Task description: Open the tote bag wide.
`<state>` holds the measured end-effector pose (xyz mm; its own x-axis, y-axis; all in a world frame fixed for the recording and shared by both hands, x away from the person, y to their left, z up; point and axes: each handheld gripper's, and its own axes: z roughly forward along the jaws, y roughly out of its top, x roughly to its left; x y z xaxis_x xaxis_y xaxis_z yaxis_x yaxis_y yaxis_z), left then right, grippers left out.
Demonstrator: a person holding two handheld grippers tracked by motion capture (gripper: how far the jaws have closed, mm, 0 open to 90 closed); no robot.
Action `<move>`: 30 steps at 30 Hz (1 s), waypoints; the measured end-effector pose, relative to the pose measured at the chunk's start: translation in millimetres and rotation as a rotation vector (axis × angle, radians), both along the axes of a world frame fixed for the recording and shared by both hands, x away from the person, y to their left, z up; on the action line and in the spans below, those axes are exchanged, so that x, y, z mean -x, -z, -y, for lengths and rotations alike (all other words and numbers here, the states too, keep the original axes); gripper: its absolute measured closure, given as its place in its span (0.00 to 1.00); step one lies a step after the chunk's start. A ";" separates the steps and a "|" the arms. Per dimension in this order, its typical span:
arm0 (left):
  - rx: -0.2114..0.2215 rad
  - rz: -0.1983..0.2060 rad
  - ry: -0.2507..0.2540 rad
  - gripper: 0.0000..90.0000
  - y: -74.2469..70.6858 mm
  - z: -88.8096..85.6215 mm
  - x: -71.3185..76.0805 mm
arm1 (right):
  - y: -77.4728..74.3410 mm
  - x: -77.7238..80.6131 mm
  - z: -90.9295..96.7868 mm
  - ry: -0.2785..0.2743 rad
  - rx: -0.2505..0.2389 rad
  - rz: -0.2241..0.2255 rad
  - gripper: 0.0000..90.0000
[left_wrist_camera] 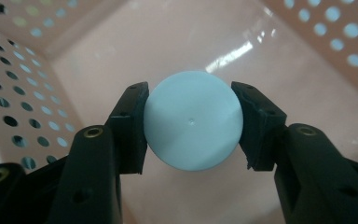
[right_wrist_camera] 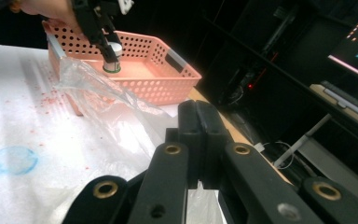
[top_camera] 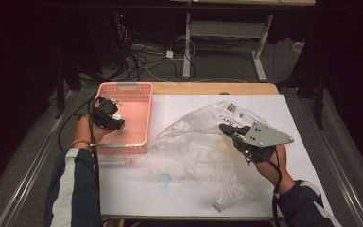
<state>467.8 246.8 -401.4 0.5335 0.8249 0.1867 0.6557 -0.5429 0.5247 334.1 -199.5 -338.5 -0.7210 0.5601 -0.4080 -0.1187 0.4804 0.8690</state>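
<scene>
My left gripper point(top_camera: 118, 118) hangs over the pink perforated basket point(top_camera: 125, 85) at the table's back left. It is shut on a small round container with a white cap point(left_wrist_camera: 192, 119); a pad presses each side of the cap. From the right gripper view the container point(right_wrist_camera: 112, 60) shows a white top and a green base, held just above the basket's point(right_wrist_camera: 168, 88) floor. My right gripper point(top_camera: 224, 128) is shut, pinching the upper edge of a crumpled clear plastic bag point(top_camera: 194, 146) on the white sheet. In its own view the jaws point(right_wrist_camera: 198, 121) meet, with bag film point(right_wrist_camera: 98, 93) running under them.
A white sheet point(top_camera: 137, 189) covers the wooden table. A blue ring stain point(top_camera: 164, 179) and red specks point(top_camera: 127, 163) mark it near the basket's front. The bag carries a printed label point(top_camera: 231, 110). Desk legs and cables point(top_camera: 170, 52) lie on the floor beyond the table.
</scene>
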 end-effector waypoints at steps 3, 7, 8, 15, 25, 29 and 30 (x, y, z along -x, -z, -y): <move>0.042 0.058 0.010 0.53 -4.5 -0.8 11.3 | -1.1 0.9 0.0 0.004 -0.001 0.009 1.00; 0.082 0.132 0.020 0.54 -8.4 0.5 28.8 | -1.0 1.1 -1.3 0.006 0.001 0.011 1.00; 0.096 0.148 0.028 0.54 -9.7 0.9 33.7 | -0.8 1.2 -1.7 0.008 0.001 0.009 1.00; 0.169 0.271 0.108 0.54 -25.7 10.8 76.4 | 1.6 0.0 -6.7 0.003 0.011 -0.001 1.00; 0.206 0.370 0.260 0.54 -50.6 40.0 130.0 | -7.8 -3.0 -10.3 0.055 0.022 0.064 1.00; 0.202 0.402 0.339 0.54 -59.4 61.0 148.4 | -7.6 -3.2 -12.8 0.049 0.029 0.062 1.00; 0.204 0.411 0.355 0.54 -61.3 65.7 152.5 | -6.8 -3.2 -13.2 0.048 0.028 0.054 1.00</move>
<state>315.3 181.1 -340.2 0.7014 0.6495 0.2936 0.1718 -0.5539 0.8147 337.3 -186.2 -331.7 -0.6701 0.5812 -0.4617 -0.1410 0.5111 0.8479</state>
